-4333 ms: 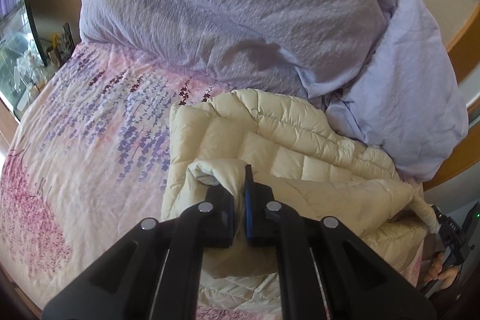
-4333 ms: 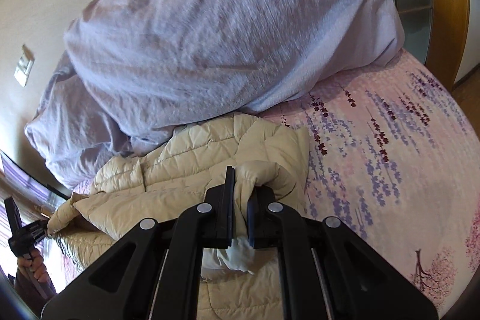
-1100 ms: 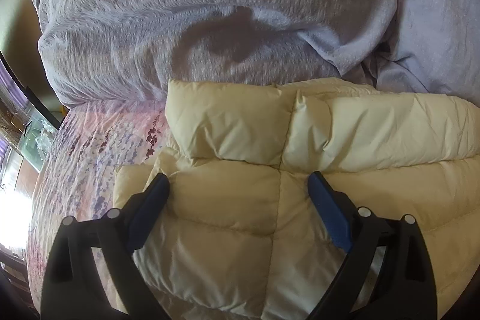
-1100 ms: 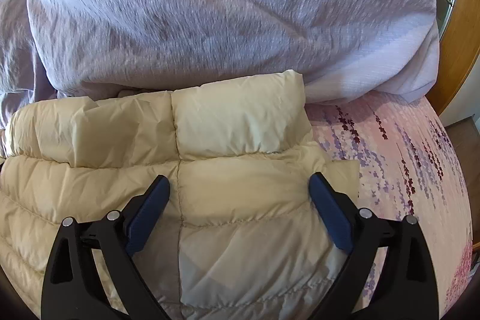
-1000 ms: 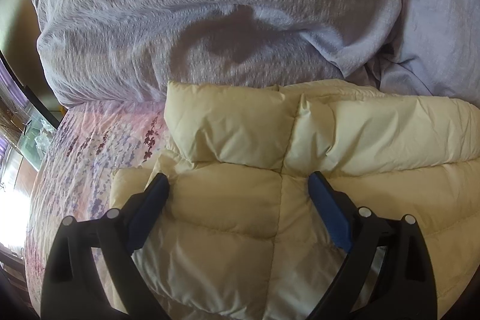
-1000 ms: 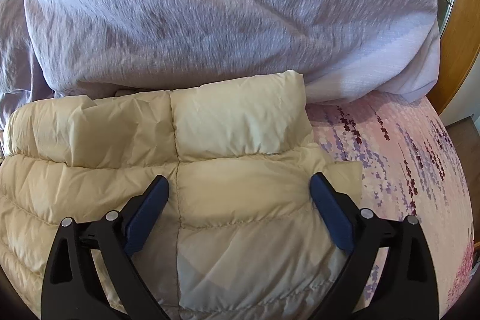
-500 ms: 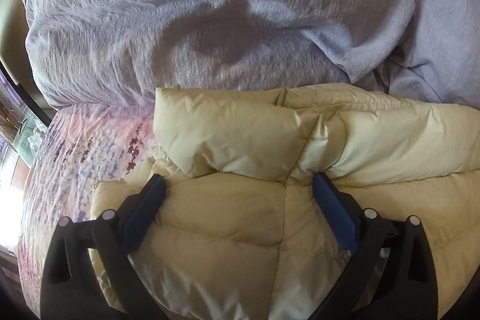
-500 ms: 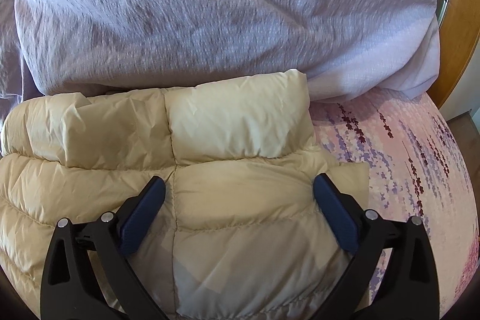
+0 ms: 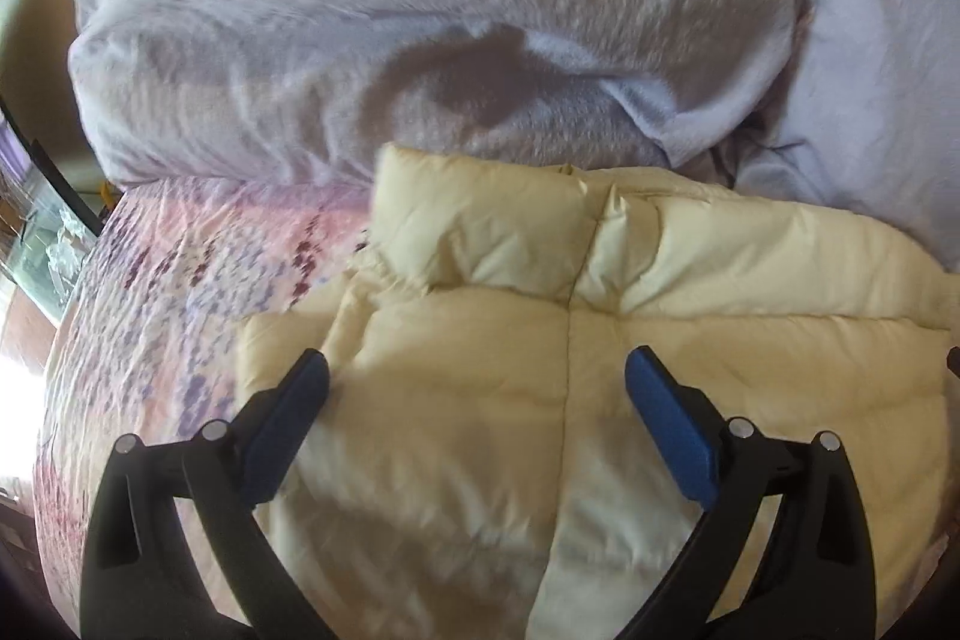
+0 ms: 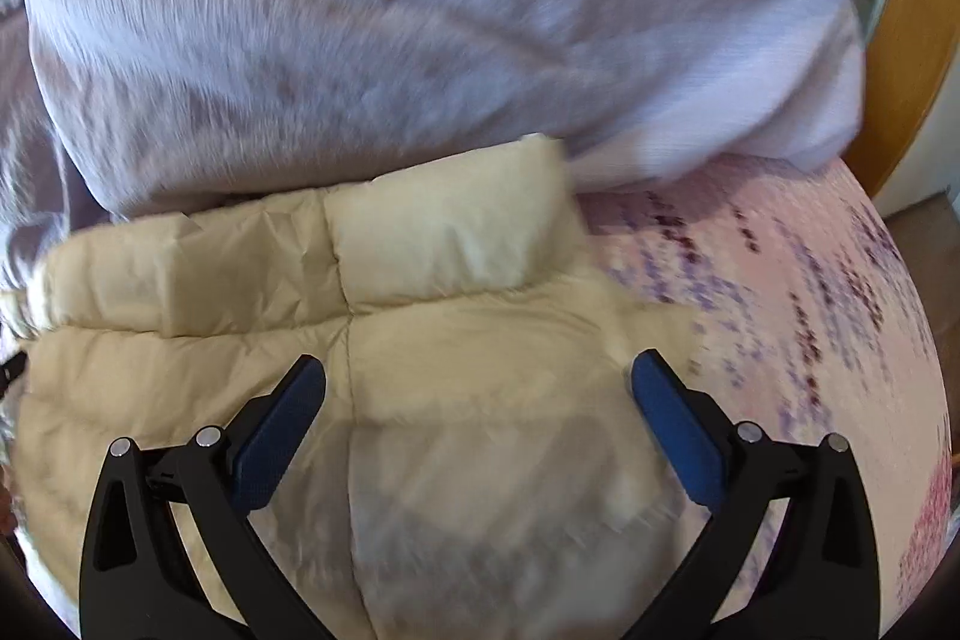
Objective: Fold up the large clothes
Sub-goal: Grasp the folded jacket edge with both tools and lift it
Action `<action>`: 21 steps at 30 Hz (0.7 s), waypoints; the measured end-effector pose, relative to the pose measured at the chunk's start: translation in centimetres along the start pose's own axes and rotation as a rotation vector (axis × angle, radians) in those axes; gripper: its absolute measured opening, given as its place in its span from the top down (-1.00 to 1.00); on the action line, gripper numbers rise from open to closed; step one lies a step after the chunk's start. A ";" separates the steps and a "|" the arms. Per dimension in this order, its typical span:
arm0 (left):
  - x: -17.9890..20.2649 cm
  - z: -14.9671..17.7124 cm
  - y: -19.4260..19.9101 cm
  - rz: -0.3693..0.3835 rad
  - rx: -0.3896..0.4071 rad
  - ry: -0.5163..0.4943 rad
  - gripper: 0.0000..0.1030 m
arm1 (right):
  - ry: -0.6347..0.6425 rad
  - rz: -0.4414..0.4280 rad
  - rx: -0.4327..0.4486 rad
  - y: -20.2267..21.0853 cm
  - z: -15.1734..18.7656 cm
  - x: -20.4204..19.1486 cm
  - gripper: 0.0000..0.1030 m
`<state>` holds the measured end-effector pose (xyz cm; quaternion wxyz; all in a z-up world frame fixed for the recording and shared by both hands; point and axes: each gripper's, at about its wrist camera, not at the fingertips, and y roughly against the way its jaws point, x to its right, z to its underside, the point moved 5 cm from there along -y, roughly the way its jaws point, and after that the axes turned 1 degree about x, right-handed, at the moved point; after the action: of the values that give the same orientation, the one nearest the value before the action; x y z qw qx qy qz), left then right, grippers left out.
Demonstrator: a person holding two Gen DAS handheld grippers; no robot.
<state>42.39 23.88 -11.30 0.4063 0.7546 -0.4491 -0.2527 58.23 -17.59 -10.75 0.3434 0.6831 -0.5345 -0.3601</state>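
A cream quilted down jacket (image 9: 540,400) lies folded on the pink bedsheet printed with purple blossoms (image 9: 168,292), its far edge pushed up against a big heap of lilac-grey duvet (image 9: 390,10). From where I stand, both tools hover just over it. The left gripper (image 9: 477,394) is spread wide with nothing between its blue pads (image 9: 672,430), and the right gripper (image 10: 480,394) is spread just as wide over the other end of the bundle. Neither one holds any fabric.

The jacket looks light and very soft, all air and filling. I expect it to spring back when pressed, so a fold will probably want to puff open again. The shell has a faint sheen, which suggests it is slippery, and a thin pinch could slide out of the pads. The stitched seams between the puffy panels look like the surest places to grip, since the cloth is flattest there. The free corner of the under layer (image 9: 270,340) on the left side and the matching outer edge (image 10: 636,340) on the right also offer a clean bite. Taking a thick roll of padding would likely be less secure. Nothing here looks fragile, though the right view is blurred and fine detail is hard to read.
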 end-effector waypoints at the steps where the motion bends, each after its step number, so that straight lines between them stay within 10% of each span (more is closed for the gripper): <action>1: -0.6 0.4 0.9 0.007 0.002 0.013 -0.92 | -0.023 -0.012 -0.007 0.7 0.2 0.7 -0.97; 21: -5.8 11.7 4.3 0.157 -0.207 0.249 -0.91 | -0.246 -0.175 -0.254 1.5 11.6 5.2 -0.97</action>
<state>28.94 23.31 -13.99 0.5527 0.6969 -0.4243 -0.1696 48.39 -23.99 -15.99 0.3264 0.6292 -0.4614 -0.5336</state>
